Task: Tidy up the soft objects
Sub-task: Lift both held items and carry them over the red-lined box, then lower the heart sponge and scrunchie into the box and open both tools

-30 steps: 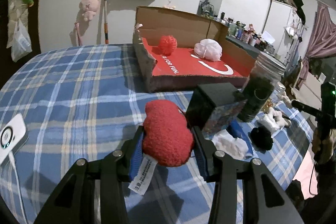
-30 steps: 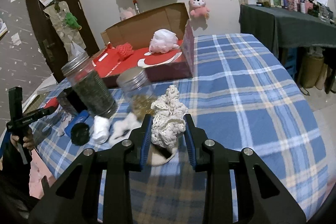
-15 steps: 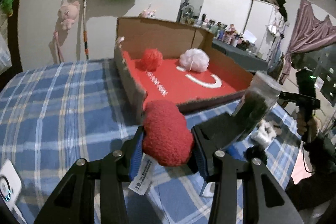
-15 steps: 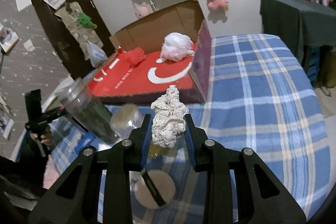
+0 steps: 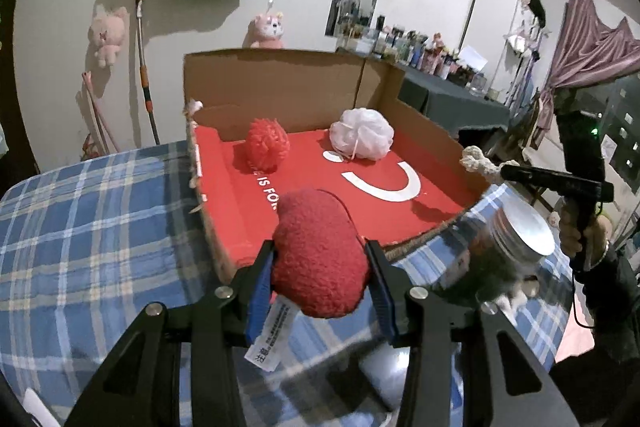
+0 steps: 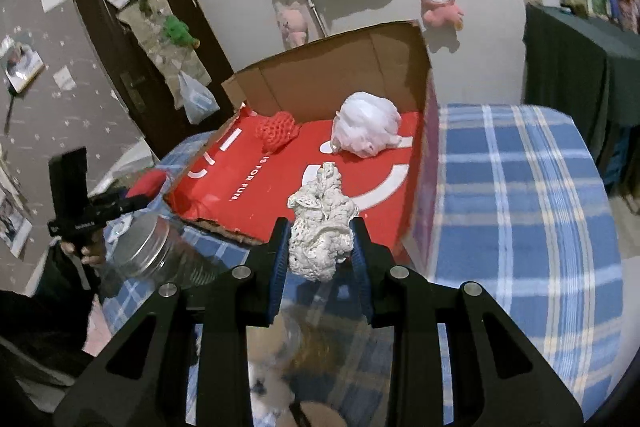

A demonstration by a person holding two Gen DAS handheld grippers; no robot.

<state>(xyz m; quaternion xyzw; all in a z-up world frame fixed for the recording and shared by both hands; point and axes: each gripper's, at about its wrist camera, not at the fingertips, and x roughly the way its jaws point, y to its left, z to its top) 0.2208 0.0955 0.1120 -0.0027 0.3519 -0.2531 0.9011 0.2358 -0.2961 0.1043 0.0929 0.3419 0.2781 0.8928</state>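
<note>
An open cardboard box (image 5: 436, 143) was set on the cloth-covered table (image 5: 88, 227), at twelve o'clock from both grippers. Two soft balls were lodged inside near its back wall, the mesh ball (image 5: 267, 143) at eleven o'clock and the pouf (image 5: 362, 133) at one o'clock in the left wrist view. A lidded jar (image 5: 516, 239) was placed before the box's front edge, at three o'clock in that view.
</note>
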